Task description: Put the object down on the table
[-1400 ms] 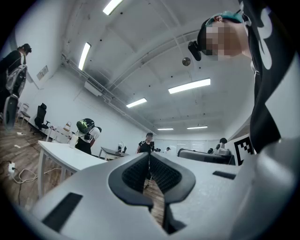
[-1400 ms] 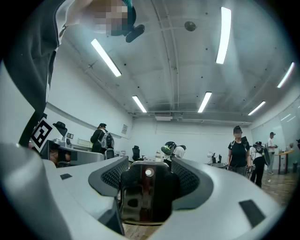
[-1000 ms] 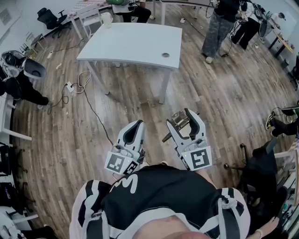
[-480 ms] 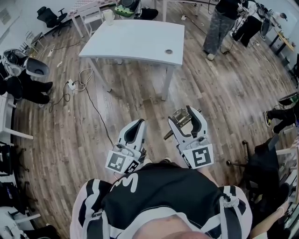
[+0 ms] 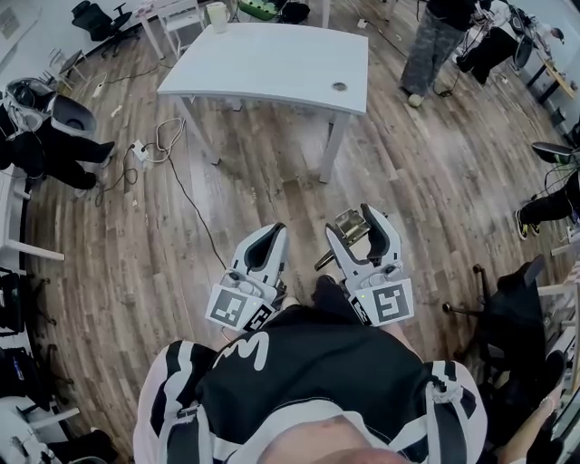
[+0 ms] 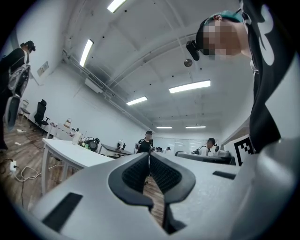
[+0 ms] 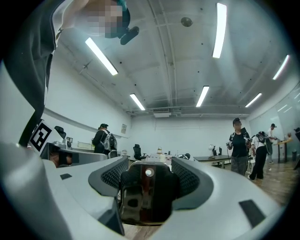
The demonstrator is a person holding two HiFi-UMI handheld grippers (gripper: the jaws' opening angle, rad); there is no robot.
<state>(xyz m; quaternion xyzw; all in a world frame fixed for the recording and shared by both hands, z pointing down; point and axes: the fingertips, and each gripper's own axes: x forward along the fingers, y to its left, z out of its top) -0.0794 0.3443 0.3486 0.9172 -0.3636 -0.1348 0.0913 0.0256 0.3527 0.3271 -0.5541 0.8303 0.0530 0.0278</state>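
In the head view my right gripper is shut on a metal hinge-like piece that sticks out to the left of its jaws, above the wooden floor. The right gripper view shows the same dark, shiny metal piece clamped between the two ribbed pads. My left gripper hangs beside it, shut with nothing in it; its pads meet at the tips in the left gripper view. The white table stands ahead, well beyond both grippers.
A pale jug stands at the table's far corner and a round cable hole is near its right edge. Cables and a power strip lie on the floor at its left. People stand at the upper right; a black chair is at right.
The table has shifted slightly up and to the right in the head view as the person moves over the floor. Both grippers keep the same pose and grip.
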